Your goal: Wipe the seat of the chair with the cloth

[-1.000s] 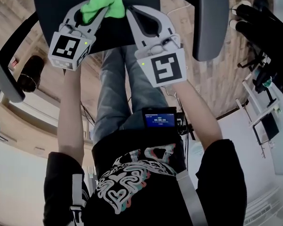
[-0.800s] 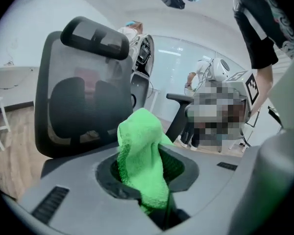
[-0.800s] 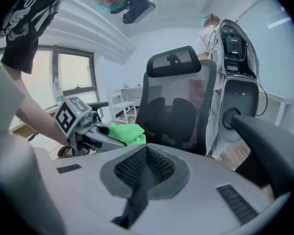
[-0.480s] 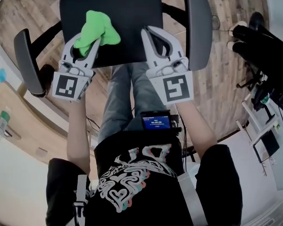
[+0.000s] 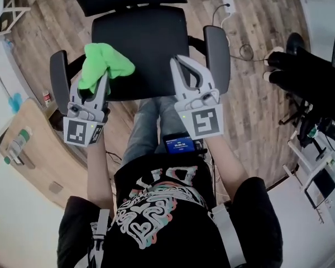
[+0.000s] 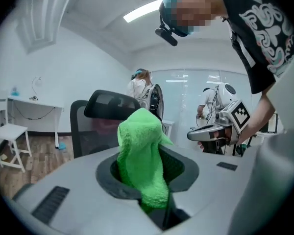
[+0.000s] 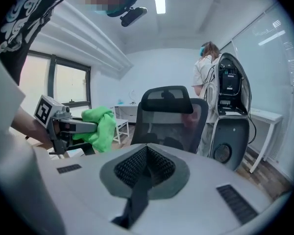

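A black office chair stands in front of me; its seat (image 5: 145,43) shows in the head view between two grey armrests (image 5: 218,50). My left gripper (image 5: 100,78) is shut on a bright green cloth (image 5: 104,63), held over the seat's front left corner. The cloth (image 6: 143,166) bulges up out of the jaws in the left gripper view. My right gripper (image 5: 182,62) hovers over the seat's front right edge, jaws together with nothing between them. The chair back (image 7: 172,124) and the cloth (image 7: 99,126) show in the right gripper view.
Wooden floor surrounds the chair, with a cable (image 5: 243,52) lying to the right. Dark equipment (image 5: 304,74) stands at the right, a light table with a bottle (image 5: 17,142) at the left, a white stool (image 5: 3,1) at top left. A person in white (image 7: 207,80) stands by a machine.
The head view has pulled back, so the whole seat and both armrests now show. Both grippers sit lower in the frame, near the seat's front edge. The cloth stays held.
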Demonstrator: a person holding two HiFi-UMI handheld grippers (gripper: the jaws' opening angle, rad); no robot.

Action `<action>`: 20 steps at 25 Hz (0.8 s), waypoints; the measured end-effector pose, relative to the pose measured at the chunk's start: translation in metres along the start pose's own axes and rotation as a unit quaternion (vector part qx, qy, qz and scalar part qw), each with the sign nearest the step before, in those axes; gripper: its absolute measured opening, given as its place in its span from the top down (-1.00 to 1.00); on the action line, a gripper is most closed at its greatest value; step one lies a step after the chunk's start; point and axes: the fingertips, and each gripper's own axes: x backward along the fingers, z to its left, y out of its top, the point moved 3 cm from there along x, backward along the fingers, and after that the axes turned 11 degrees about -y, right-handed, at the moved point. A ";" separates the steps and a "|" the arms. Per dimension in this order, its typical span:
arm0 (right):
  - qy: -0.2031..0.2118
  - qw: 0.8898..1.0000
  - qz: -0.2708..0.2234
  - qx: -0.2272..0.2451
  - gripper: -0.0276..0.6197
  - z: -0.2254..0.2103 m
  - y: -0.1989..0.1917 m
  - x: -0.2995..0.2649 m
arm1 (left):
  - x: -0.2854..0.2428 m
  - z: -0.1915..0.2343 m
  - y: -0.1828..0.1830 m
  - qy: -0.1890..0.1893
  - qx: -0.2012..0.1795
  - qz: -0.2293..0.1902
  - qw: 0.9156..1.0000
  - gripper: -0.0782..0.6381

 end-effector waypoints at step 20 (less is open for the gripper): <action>-0.012 0.996 -0.081 -0.019 0.91 -0.067 0.165 0.110 | 0.041 -0.071 0.210 0.087 -0.095 -0.053 0.990 0.51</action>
